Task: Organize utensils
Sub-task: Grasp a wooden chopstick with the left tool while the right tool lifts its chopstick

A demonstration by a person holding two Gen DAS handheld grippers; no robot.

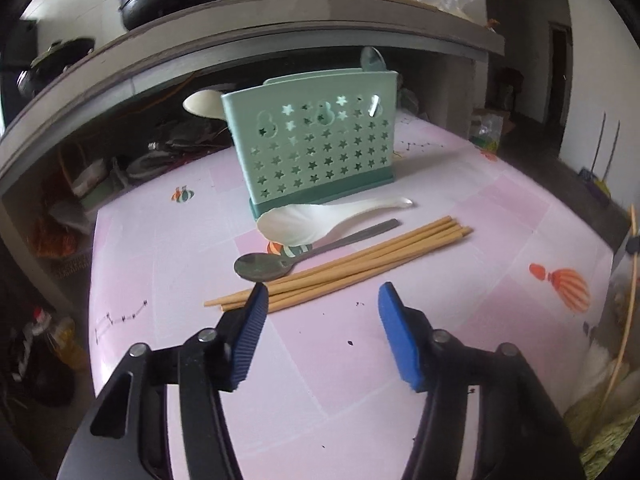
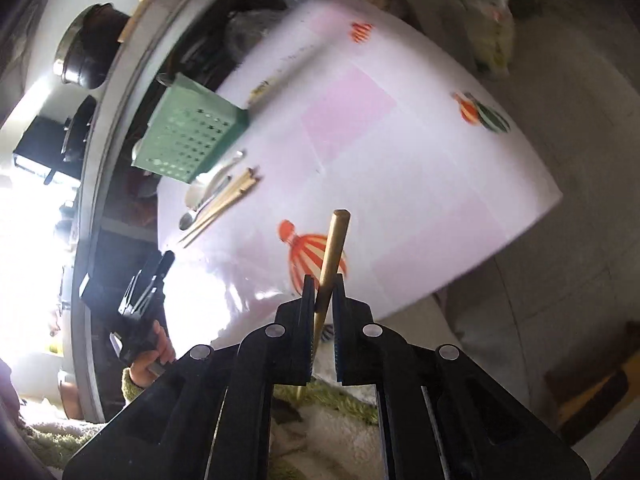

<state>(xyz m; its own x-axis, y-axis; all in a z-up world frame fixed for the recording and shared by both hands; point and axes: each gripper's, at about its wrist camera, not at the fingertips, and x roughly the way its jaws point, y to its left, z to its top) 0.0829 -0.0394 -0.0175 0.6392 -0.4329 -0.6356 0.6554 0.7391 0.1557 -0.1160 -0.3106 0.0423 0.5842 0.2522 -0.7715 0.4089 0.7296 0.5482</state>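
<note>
A green utensil holder [image 1: 312, 140] with star cut-outs stands on the pink table [image 1: 460, 216]; spoon tops stick out of it. In front of it lie a white rice spoon [image 1: 320, 222], a metal spoon [image 1: 280, 264] and several wooden chopsticks [image 1: 360, 262]. My left gripper [image 1: 322, 296] is open, just in front of the chopsticks' near ends. My right gripper [image 2: 323, 286] is shut on one wooden chopstick [image 2: 335, 244], held in the air over the table's near edge. The holder [image 2: 188, 132], the chopsticks on the table [image 2: 224, 200] and the left gripper [image 2: 146, 288] show in the right wrist view.
A grey counter [image 1: 280, 32] with pots and bags runs behind the table, with cluttered shelves below. Balloon prints [image 1: 560, 284] mark the tablecloth. Thin sticks [image 1: 624, 320] lean at the right edge. The floor [image 2: 560, 100] lies beyond the table.
</note>
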